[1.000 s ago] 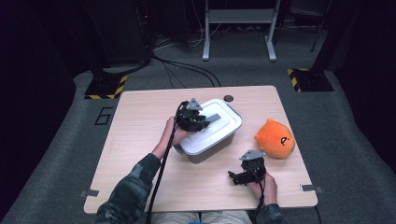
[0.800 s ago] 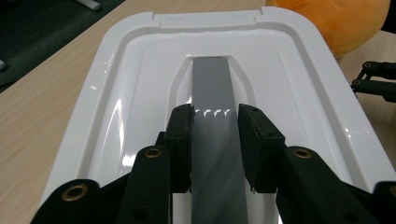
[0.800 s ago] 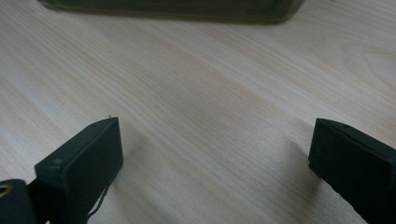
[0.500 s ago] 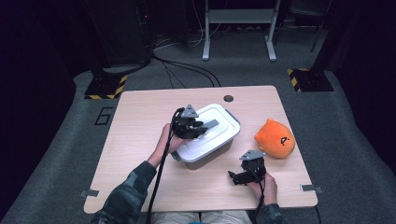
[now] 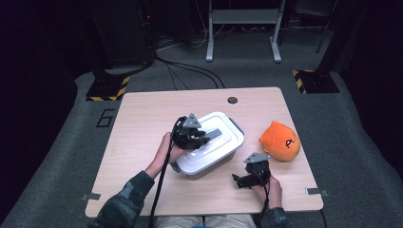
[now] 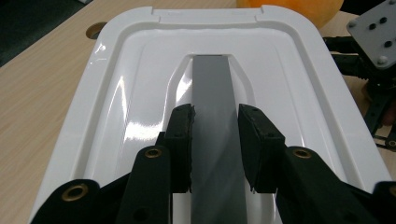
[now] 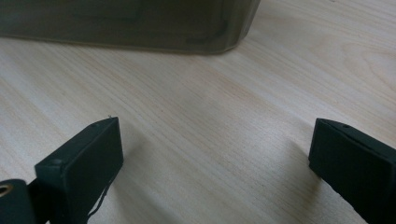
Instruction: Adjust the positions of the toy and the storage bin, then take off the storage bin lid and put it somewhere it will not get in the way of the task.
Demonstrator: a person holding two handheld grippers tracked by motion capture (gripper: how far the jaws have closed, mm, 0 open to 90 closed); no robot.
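A white plastic box [image 5: 225, 151] with a white lid [image 6: 140, 93] stands at the middle of the wooden table [image 5: 142, 123]. My left gripper [image 6: 215, 121] reaches over it from the left and is shut on the grey handle [image 6: 212, 79] set in the lid's hollow; in the high view that gripper [image 5: 205, 136] lies across the lid. My right gripper [image 5: 239, 180] rests low on the table just in front of the box's near right corner, open, with bare wood between its fingers [image 7: 81, 158]. The box's translucent wall [image 7: 140, 23] stands just beyond them.
An orange plush toy [image 5: 280, 141] lies on the table right of the box. A round cable hole [image 5: 232, 100] sits near the far edge. Black cables trail from both grippers toward the person. Dark floor with stands and cables lies beyond the table.
The box, held by its handle in my left gripper, has come a little nearer to the person. The right gripper has stayed where it was.
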